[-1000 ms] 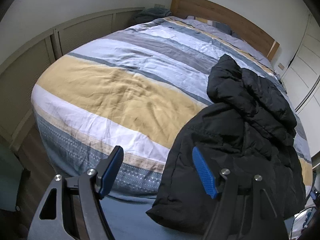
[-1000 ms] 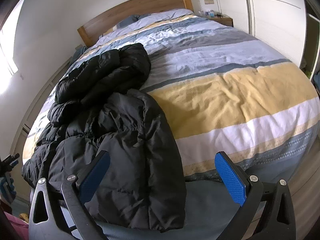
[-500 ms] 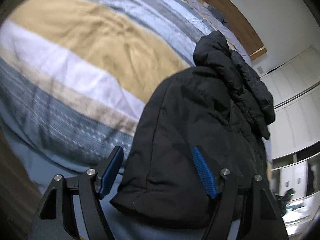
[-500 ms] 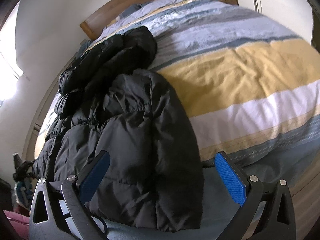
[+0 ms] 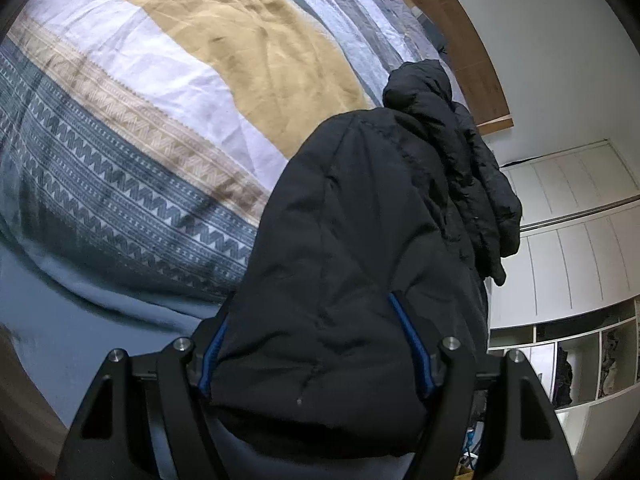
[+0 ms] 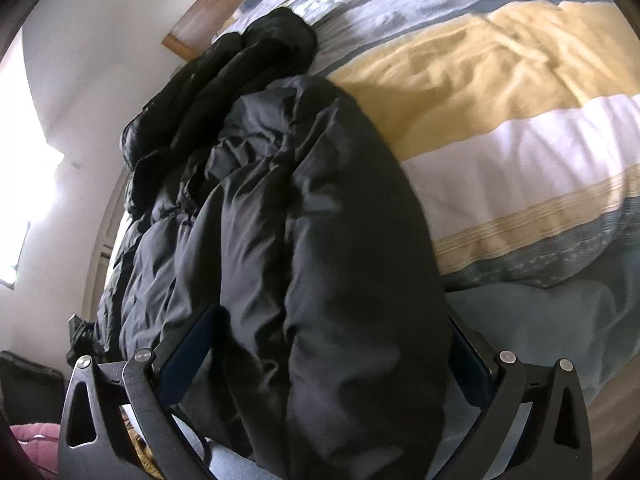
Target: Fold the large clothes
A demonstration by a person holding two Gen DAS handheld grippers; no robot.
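Observation:
A black puffer jacket (image 5: 360, 240) lies crumpled on the bed, its hem hanging over the foot edge; it also fills the right wrist view (image 6: 304, 248). My left gripper (image 5: 316, 344) is open, its blue pads straddling the jacket's hem, which bulges between the jaws. My right gripper (image 6: 332, 356) is open wide, with the hem between its pads too. The fabric hides most of the pads.
The bed's striped duvet (image 5: 180, 92), yellow, white and grey-blue, spreads beside the jacket and shows in the right wrist view (image 6: 500, 92). A wooden headboard (image 5: 472, 40) is at the far end. White wardrobe doors and open shelves (image 5: 580, 280) stand to the side.
Both grippers have moved forward and down onto the jacket's hem; the fabric now sits between the open jaws of each. The jaws have not closed.

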